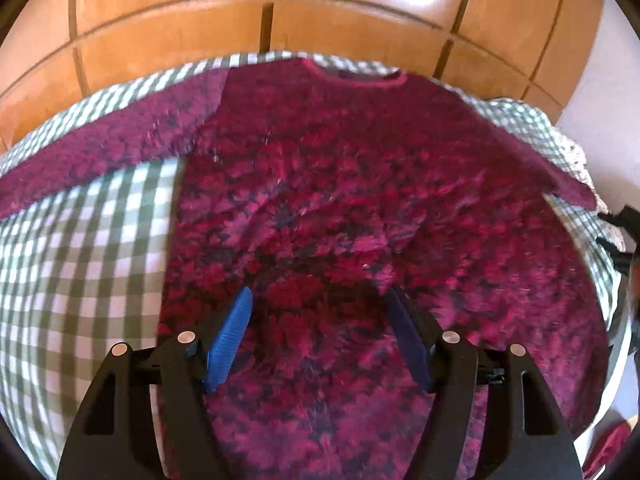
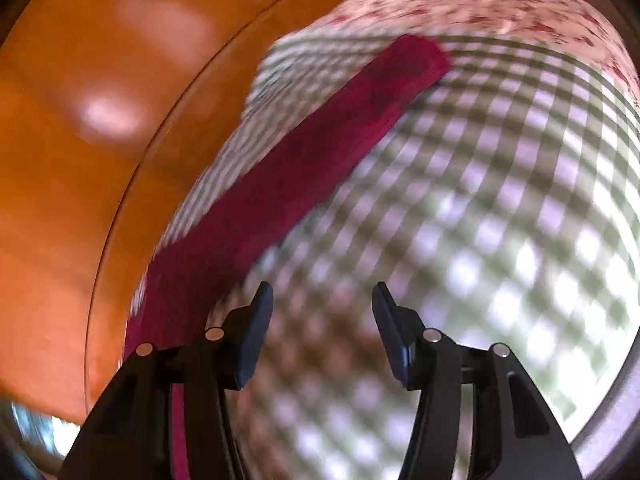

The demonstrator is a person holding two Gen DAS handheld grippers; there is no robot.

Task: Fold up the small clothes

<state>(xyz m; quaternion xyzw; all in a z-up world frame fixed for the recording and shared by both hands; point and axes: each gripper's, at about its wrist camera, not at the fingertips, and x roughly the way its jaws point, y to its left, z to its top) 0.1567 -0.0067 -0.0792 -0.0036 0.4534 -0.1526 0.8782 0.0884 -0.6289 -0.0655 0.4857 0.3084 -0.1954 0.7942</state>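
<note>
A fuzzy magenta sweater (image 1: pixel 340 200) lies flat on a green-and-white checked cloth (image 1: pixel 80 260), neckline at the far edge, both sleeves stretched out sideways. My left gripper (image 1: pixel 320 300) hovers over the sweater's body, open, with nothing between its blue fingers (image 1: pixel 230 336). In the right wrist view one magenta sleeve (image 2: pixel 304 160) runs diagonally across the checked cloth (image 2: pixel 500 200), its cuff at the upper right. My right gripper (image 2: pixel 322 296) is open over bare cloth just right of the sleeve, and holds nothing. That view is motion-blurred.
Wooden panelled doors (image 1: pixel 280 8) stand behind the surface's far edge. A floral fabric (image 2: pixel 480 0) lies beyond the checked cloth in the right wrist view. An orange wooden panel (image 2: pixel 80 160) borders the cloth on its left. A dark object (image 1: pixel 624 240) shows at the right rim.
</note>
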